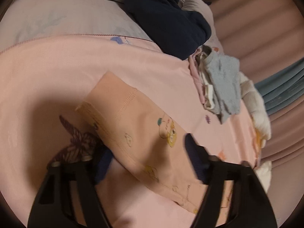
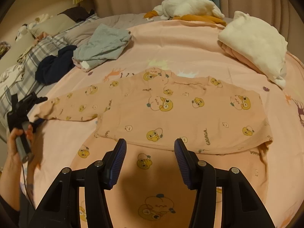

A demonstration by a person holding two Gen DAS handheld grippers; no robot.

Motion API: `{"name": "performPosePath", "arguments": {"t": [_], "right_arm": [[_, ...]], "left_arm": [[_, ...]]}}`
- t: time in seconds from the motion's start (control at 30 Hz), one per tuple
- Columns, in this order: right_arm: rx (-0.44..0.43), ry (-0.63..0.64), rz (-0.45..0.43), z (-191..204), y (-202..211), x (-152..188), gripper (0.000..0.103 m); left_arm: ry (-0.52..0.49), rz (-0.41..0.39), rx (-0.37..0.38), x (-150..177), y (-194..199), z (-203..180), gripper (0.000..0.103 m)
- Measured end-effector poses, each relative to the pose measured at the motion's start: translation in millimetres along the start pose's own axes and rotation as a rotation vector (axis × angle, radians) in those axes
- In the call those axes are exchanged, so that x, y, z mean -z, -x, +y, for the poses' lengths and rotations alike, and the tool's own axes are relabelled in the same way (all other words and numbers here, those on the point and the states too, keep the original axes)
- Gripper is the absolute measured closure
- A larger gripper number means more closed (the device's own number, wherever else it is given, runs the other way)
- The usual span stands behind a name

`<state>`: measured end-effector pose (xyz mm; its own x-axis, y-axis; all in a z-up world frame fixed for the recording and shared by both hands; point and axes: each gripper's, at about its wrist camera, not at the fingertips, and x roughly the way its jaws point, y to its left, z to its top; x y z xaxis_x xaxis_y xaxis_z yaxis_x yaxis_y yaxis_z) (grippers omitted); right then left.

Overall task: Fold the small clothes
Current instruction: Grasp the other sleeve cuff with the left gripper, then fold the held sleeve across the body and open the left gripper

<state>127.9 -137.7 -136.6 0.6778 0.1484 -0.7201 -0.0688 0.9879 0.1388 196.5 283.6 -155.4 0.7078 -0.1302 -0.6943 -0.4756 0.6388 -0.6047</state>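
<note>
A pink long-sleeved shirt with yellow cartoon prints lies spread flat on the pink bed sheet. Its sleeve reaches out to the left. My left gripper straddles this sleeve near the cuff: the jaws stand apart, one blue pad is tucked at the sleeve's edge and the other sits over the cloth. The right wrist view shows that gripper at the cuff, held by a hand. My right gripper is open and empty, just in front of the shirt's bottom hem.
A pile of grey and pale folded clothes and a navy garment lie at the back left. A white folded pile sits at the back right and a white plush toy at the far edge. Plaid bedding runs along the left.
</note>
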Motion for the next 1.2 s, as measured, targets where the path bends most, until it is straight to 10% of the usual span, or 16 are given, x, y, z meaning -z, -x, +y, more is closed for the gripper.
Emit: {"name": "performPosePath", "arguments": {"t": [0.07, 0.2, 0.73, 1.2], "right_arm": [[0.006, 0.013, -0.004, 2.3, 1.0, -0.5, 0.051], [0.017, 0.037, -0.020, 5.8, 6.0, -0.6, 0.051], [-0.003, -0.007, -0.074, -7.8, 32.2, 0.9, 0.052], [0.013, -0.140, -0.096, -67.2, 48.8, 12.0, 0.052]], "left_arm": [[-0.043, 0.013, -0.039, -0.3, -2.4, -4.5, 0.073], [-0.112, 0.024, -0.071, 5.2, -1.1, -10.9, 0.097], [-0.492, -0.060, 0.064, 61.6, 63.2, -141.6, 0.098], [-0.829, 0.032, 0.192, 196.9, 63.3, -262.1, 0.098]]}}
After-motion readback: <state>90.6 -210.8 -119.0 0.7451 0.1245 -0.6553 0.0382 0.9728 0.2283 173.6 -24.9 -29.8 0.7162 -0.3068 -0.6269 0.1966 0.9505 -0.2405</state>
